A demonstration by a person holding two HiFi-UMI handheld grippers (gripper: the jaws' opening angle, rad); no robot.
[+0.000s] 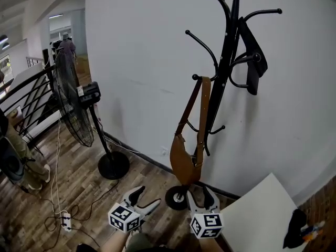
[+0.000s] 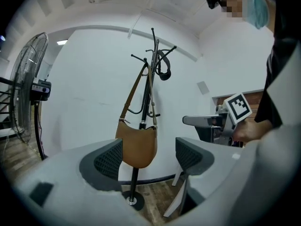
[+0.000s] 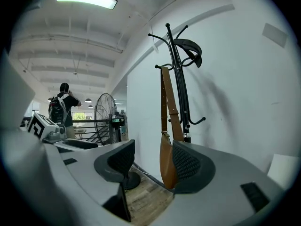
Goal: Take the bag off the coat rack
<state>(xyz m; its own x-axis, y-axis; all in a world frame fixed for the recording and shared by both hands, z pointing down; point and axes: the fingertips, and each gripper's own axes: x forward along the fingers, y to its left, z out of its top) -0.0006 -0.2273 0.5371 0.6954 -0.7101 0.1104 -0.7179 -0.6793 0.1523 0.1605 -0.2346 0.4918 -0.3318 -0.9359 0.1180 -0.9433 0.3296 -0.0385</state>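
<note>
Black standing fan (image 1: 73, 109), white power strip (image 1: 65, 220), white table (image 1: 257, 214)

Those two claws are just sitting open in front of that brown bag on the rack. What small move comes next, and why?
Probably raise the right gripper toward the strap just under its hook. The gripper's jaws stand apart and empty, low down and short of the brown bag, which hangs from the coat rack by that strap alone.

Left gripper (image 1: 145, 198) and right gripper (image 1: 203, 195) held low, side by side, jaws apart, gripping nothing.
</note>
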